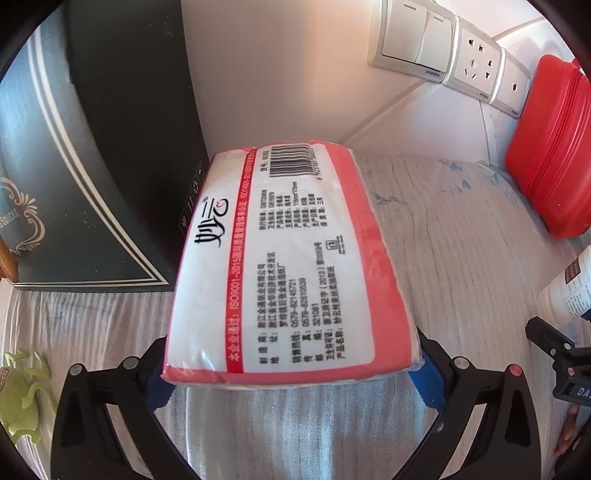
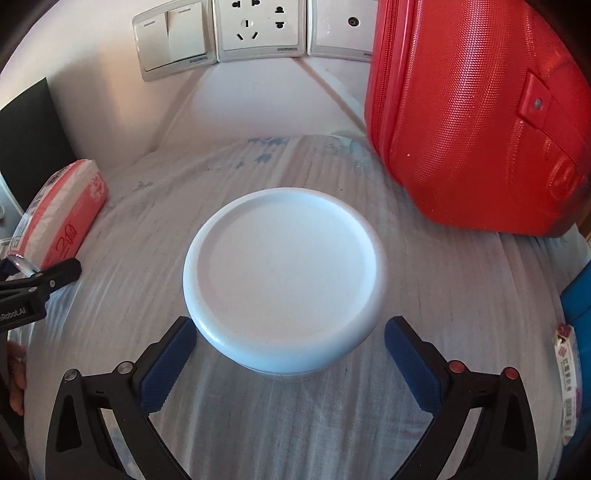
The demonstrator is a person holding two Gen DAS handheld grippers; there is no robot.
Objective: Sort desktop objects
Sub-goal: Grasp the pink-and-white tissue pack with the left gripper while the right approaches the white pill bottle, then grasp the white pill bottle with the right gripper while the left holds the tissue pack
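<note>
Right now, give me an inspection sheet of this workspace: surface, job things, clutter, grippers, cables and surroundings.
Surface: striped cloth, wrinkled.
Job's things: tissue pack, label side up; white jar, lid on, upright.
Clutter: green toy at the left edge; labelled packet at the right edge.
Grippers: left gripper has its pads at the tissue pack's sides, and whether they press is unclear; right gripper is open around the jar, with a gap at its right pad.
Cables: nothing seen.
Surroundings: black box beside the pack; red case against the wall; switch and sockets on the wall.
</note>
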